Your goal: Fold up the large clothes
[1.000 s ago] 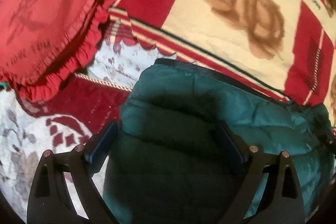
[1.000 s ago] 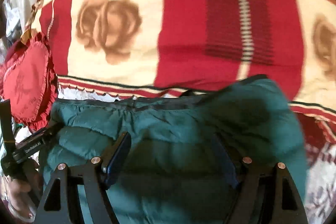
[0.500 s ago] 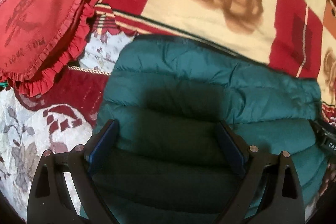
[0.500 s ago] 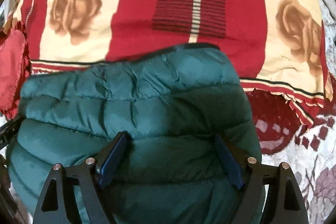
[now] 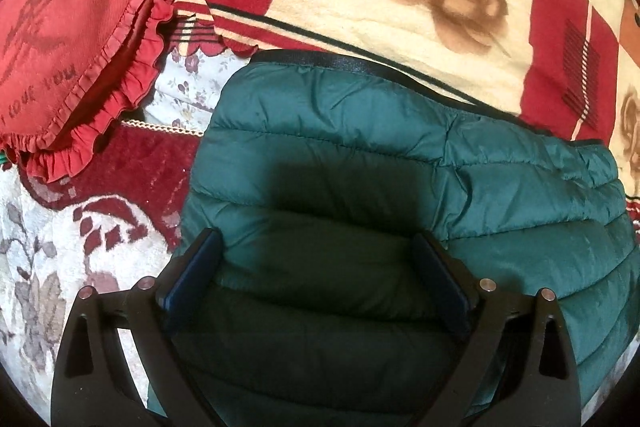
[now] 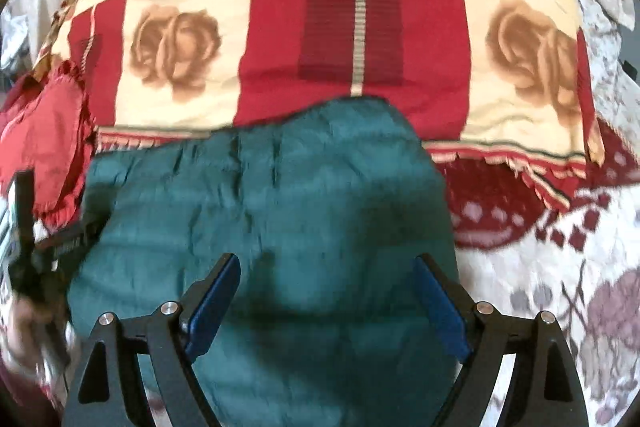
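Note:
A dark green quilted puffer jacket (image 5: 360, 155) lies folded into a thick bundle on the bed. Its black trimmed edge faces the rose blanket. My left gripper (image 5: 316, 259) hovers over the bundle's left part, jaws wide apart, and nothing is pinched between the blue pads. In the right wrist view the jacket (image 6: 280, 195) fills the middle, slightly blurred. My right gripper (image 6: 326, 283) stands over its right part, open wide, with only fabric beneath. The left gripper's body (image 6: 68, 239) and a hand (image 6: 24, 327) show at the left edge.
A red frilled heart cushion (image 5: 68, 39) lies left of the jacket. A folded red and cream rose blanket (image 6: 360, 27) lies just beyond it. The white and maroon floral bedspread (image 6: 560, 267) is bare to the right of the jacket and also at the near left (image 5: 48, 247).
The right gripper has slid rightward over the jacket, so more bedspread shows on the right, and its jaws stand slightly wider. The jacket now lies flatter under the left gripper.

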`<control>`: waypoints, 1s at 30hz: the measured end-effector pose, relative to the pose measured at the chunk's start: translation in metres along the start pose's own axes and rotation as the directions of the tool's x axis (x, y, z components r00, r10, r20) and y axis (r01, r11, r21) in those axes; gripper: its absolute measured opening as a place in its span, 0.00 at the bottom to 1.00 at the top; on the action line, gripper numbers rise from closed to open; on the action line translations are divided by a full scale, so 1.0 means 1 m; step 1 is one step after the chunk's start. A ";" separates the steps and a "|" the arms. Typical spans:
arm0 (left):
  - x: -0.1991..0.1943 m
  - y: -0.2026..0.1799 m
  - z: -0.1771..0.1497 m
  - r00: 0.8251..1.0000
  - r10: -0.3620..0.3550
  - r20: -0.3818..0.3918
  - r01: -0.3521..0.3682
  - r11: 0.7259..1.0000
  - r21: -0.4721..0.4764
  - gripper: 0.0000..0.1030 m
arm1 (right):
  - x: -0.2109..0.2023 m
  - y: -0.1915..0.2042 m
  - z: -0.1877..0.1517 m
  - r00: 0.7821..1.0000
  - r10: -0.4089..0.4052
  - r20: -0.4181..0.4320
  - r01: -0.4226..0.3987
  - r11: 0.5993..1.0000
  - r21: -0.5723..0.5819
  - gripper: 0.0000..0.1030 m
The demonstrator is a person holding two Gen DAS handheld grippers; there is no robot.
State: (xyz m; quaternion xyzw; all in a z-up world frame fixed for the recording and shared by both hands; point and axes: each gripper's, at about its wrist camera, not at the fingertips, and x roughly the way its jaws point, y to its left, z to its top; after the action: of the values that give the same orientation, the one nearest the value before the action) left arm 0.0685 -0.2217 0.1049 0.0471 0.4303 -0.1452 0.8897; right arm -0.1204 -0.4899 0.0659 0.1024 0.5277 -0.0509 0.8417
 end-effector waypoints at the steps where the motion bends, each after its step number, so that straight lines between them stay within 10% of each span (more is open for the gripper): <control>1: 0.000 0.000 0.000 1.000 -0.001 0.004 0.001 1.000 -0.002 0.94 | 0.008 0.001 -0.008 0.999 -0.023 -0.031 0.022 1.000 -0.015 0.84; 30: -0.060 0.053 -0.069 0.997 -0.061 -0.051 0.054 0.990 -0.131 0.94 | -0.015 -0.013 -0.048 0.999 -0.015 -0.046 0.019 0.996 0.090 0.92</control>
State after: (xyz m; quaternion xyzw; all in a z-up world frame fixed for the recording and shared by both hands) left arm -0.0027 -0.1436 0.1060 -0.0193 0.4643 -0.1411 0.8742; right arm -0.1717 -0.4919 0.0576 0.1371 0.5446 -0.0799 0.8235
